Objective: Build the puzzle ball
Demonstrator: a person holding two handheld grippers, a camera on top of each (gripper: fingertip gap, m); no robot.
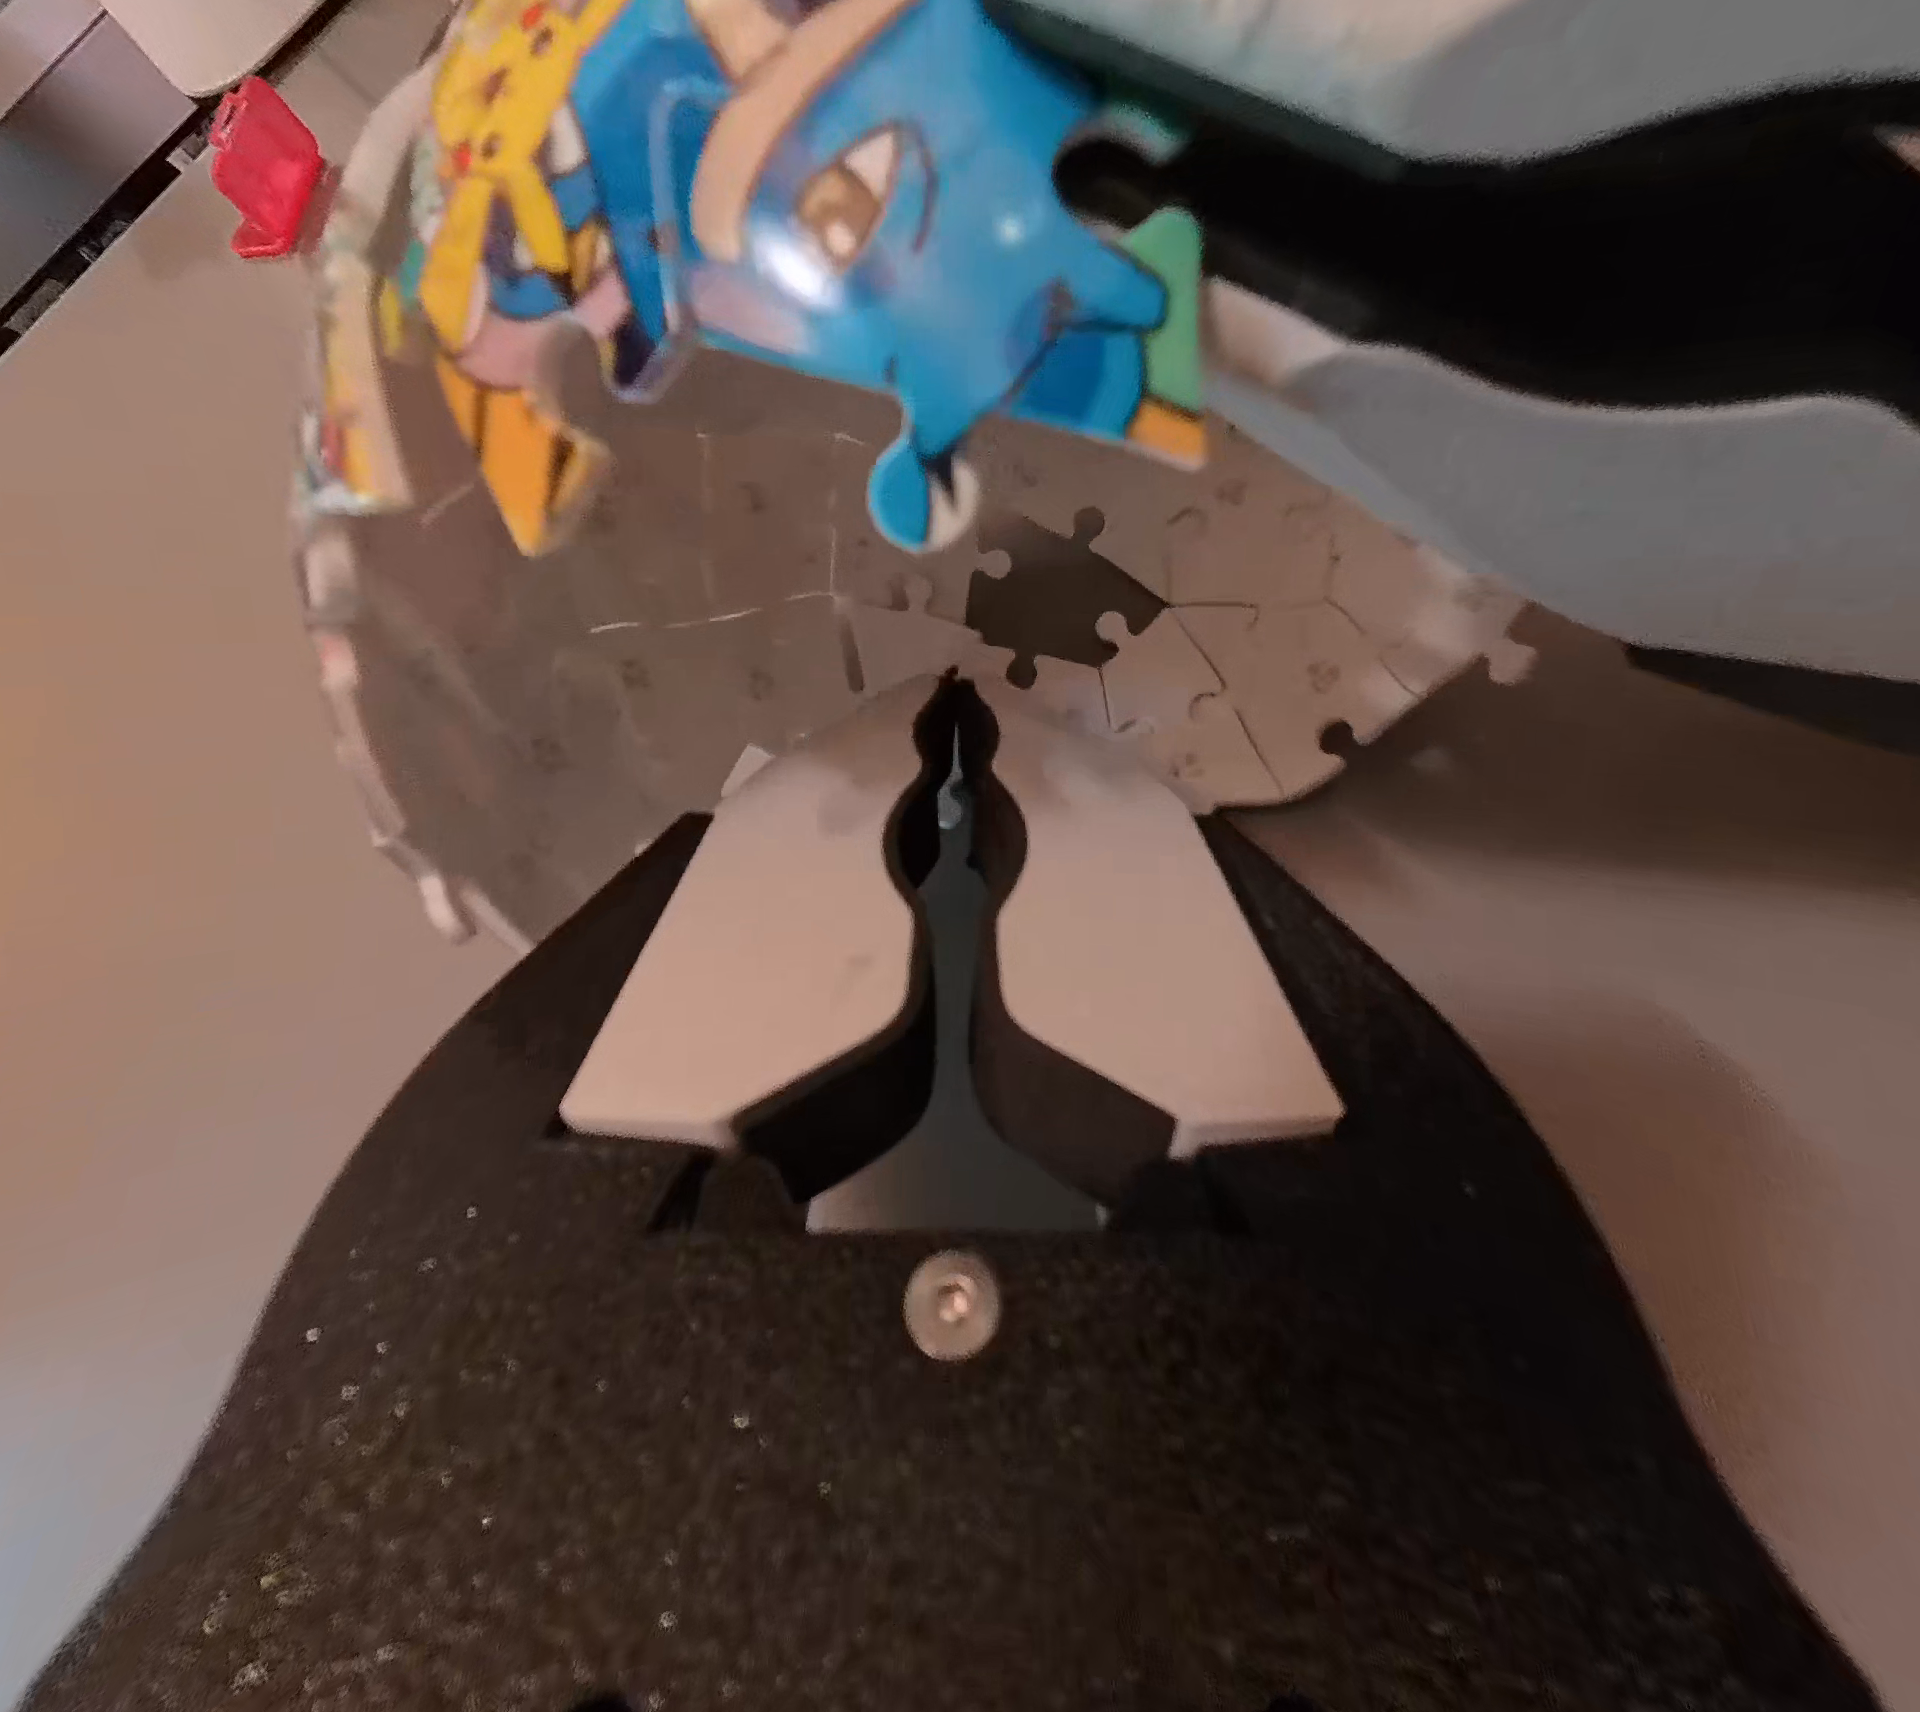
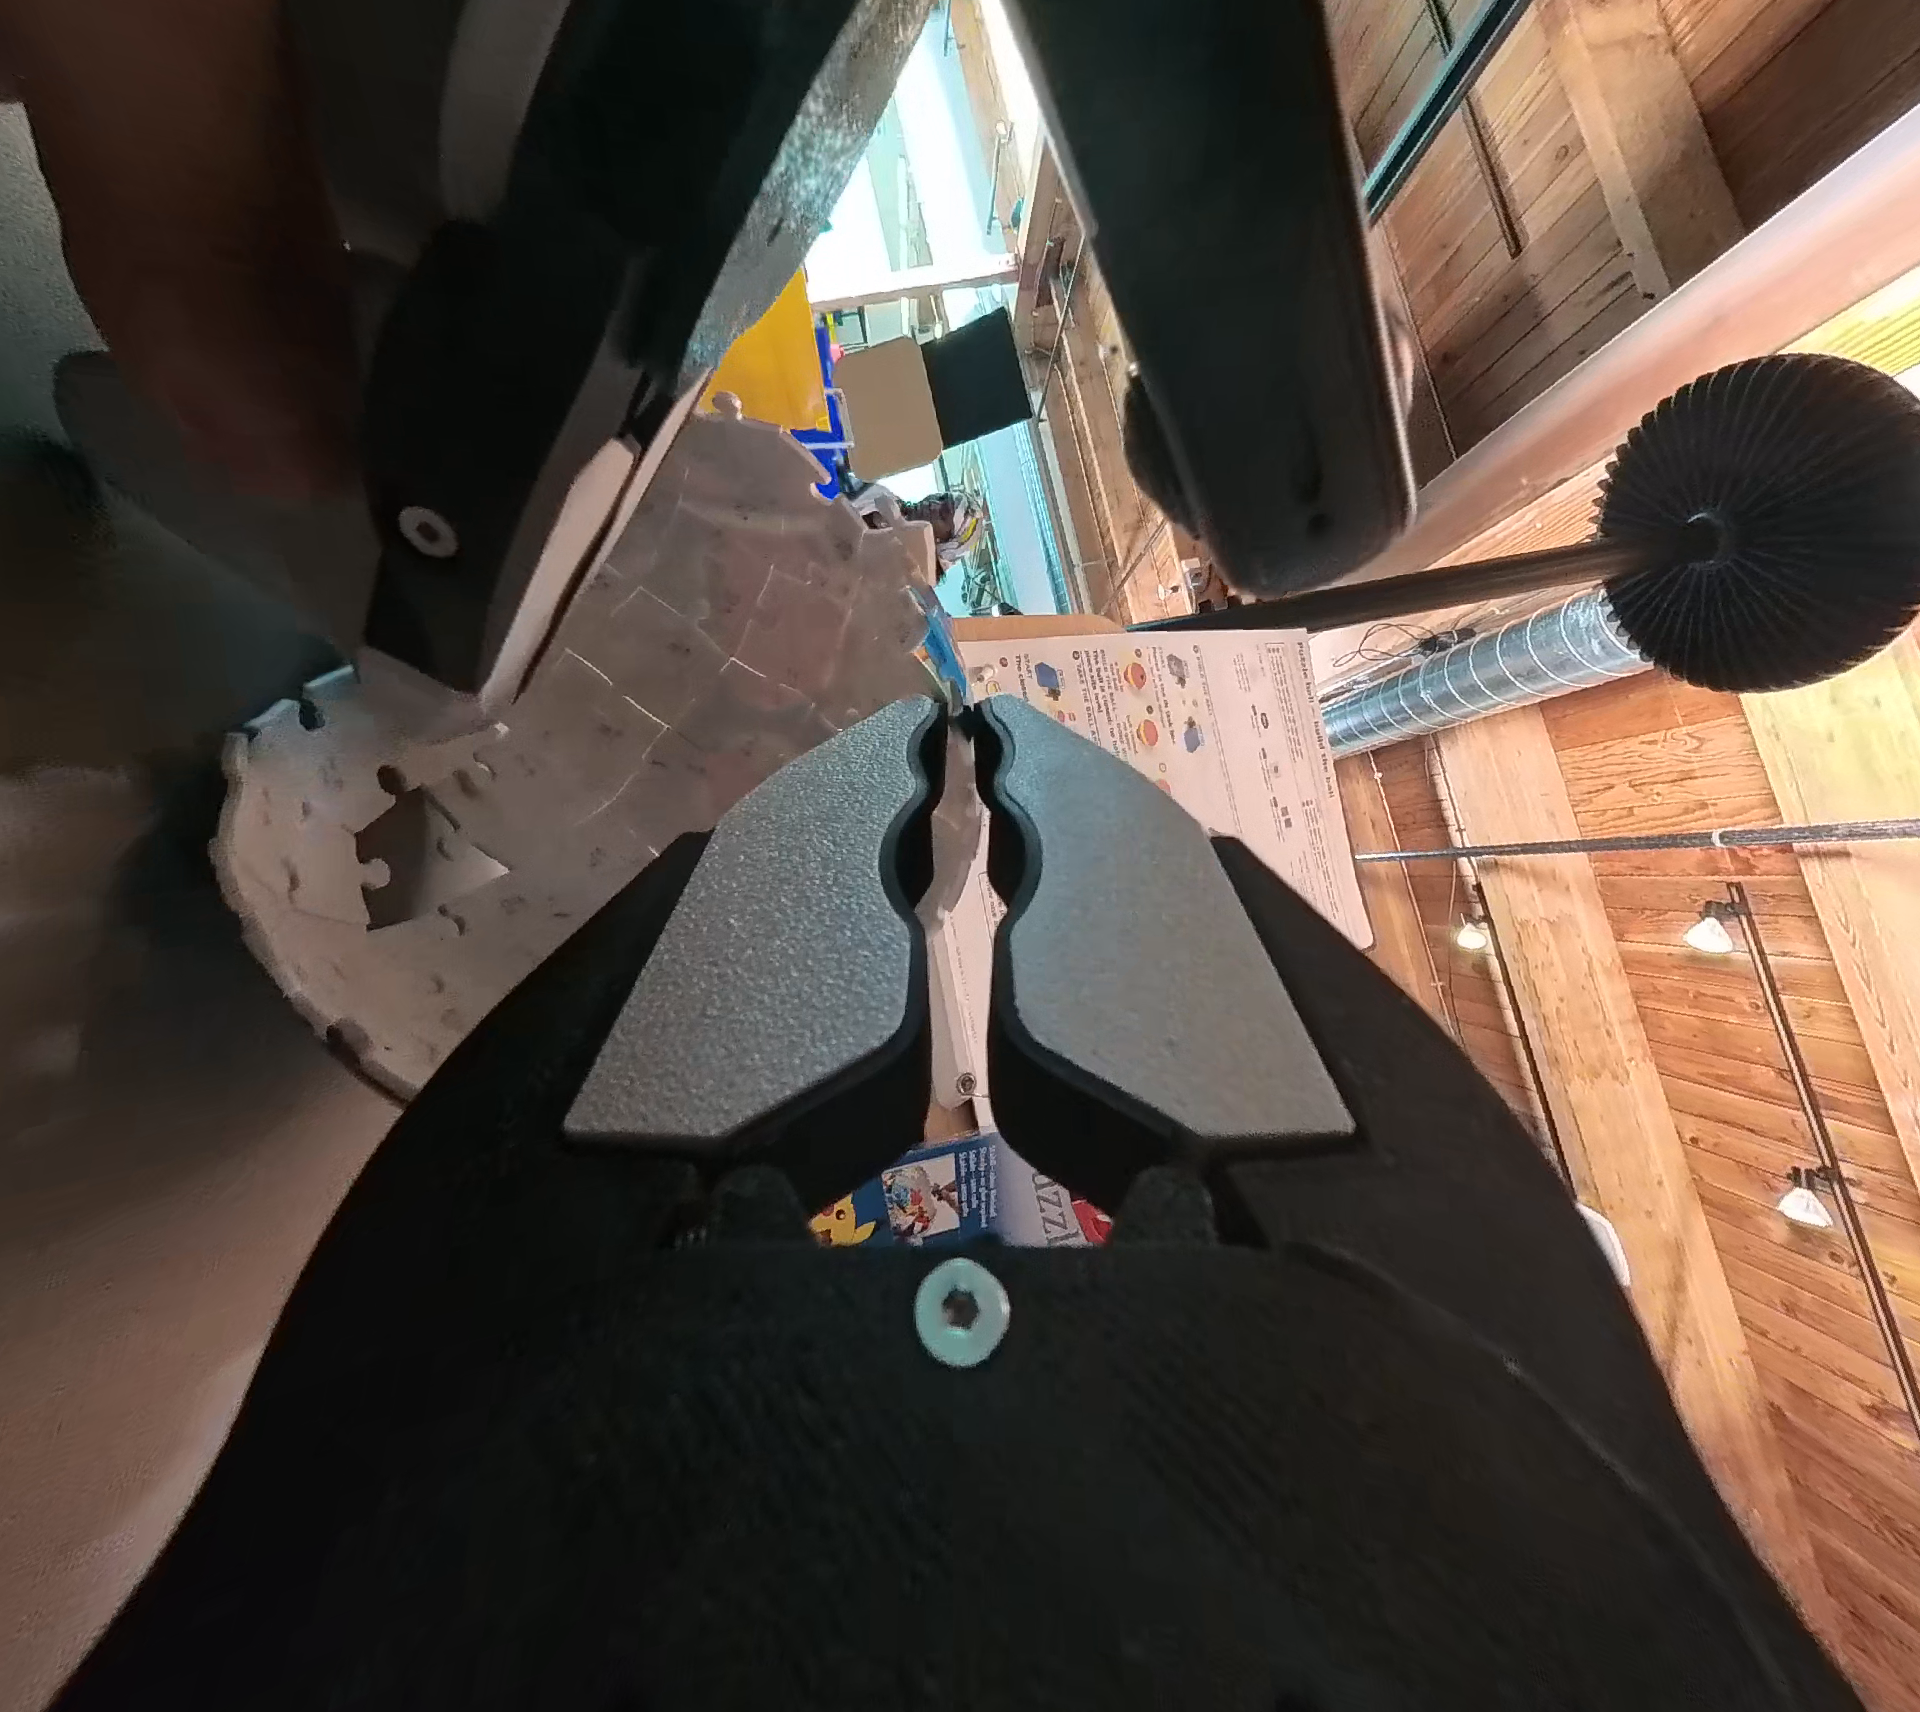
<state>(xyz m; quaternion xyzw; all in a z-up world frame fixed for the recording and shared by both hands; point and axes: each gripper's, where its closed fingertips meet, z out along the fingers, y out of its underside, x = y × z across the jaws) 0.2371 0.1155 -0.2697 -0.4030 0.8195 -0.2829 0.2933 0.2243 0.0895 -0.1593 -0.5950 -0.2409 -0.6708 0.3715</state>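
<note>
We see the partly built puzzle ball (image 1: 790, 228) held up off the counter (image 1: 156, 831) between both tools. In the left wrist view it is an open shell: printed pieces in blue, yellow and red curve across its upper part, and below them we look onto the plain grey inner faces of the joined pieces, with one piece-shaped gap (image 1: 1060, 613) in the grey wall. The left tool (image 1: 951, 706) has its two fingers pressed nearly together on the near lower rim of the shell, so it grips the ball there. The right tool (image 1: 1455, 104) comes in from the upper right of that view and reaches over the ball's printed side.

In the right wrist view, the right tool (image 2: 964, 717) is closed down on a thin edge of the shell (image 2: 665, 727), which runs between its fingers. The left tool (image 2: 499, 457) shows above and to the left, clamped on the grey rim. A small red object (image 1: 265, 171) lies on the counter towards its far left edge, blurred. A printed instruction sheet (image 2: 1195, 748) shows behind the right tool.
</note>
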